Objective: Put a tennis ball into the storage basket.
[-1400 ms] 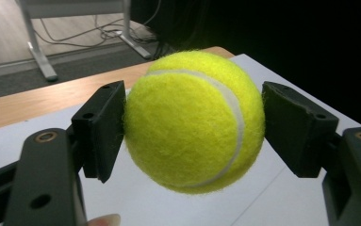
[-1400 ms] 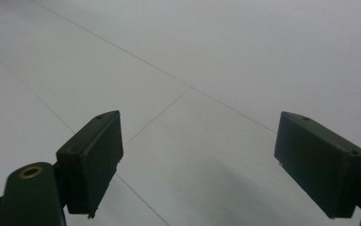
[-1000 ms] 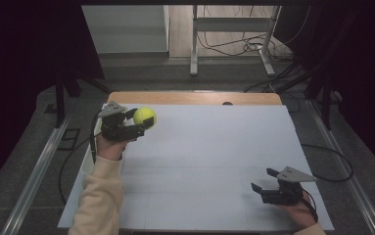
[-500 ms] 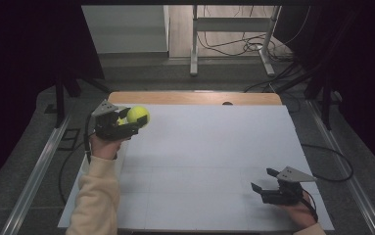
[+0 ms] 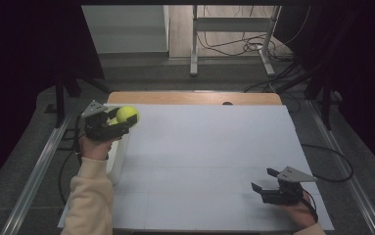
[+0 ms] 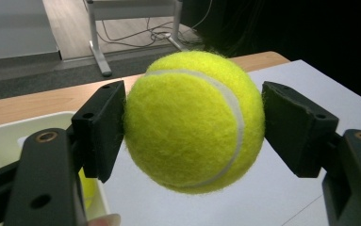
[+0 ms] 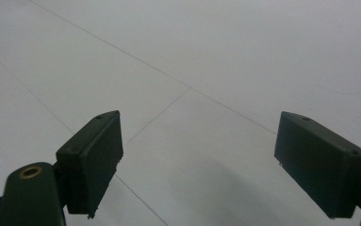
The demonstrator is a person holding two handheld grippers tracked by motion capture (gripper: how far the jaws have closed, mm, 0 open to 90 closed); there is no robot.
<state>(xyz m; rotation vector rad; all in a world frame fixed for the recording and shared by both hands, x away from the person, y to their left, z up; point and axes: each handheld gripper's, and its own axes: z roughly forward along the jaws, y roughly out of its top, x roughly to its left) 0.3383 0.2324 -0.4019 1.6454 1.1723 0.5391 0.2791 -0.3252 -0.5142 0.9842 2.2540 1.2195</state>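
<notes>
Tennis ball (image 6: pixel 193 121), yellow-green with a white seam, sits clamped between the two black jaws of the left gripper (image 6: pixel 193 127); both pads press on its sides. In the high view the left gripper (image 5: pixel 107 123) is at about ten o'clock of the white table (image 5: pixel 199 161), above the table's left edge, and the tennis ball (image 5: pixel 126 114) is lifted clear of the surface. Directly under this gripper stands a white bin (image 5: pixel 118 152) at the table's left edge; in the left gripper view the white bin (image 6: pixel 8 136) is at eight o'clock of the ball, with something yellow-green inside it.

At about four o'clock of the table the right gripper (image 5: pixel 269 182) rests low, well apart from the ball. In its own view the right gripper (image 7: pixel 199 162) has its jaws spread wide, with bare table between them.
</notes>
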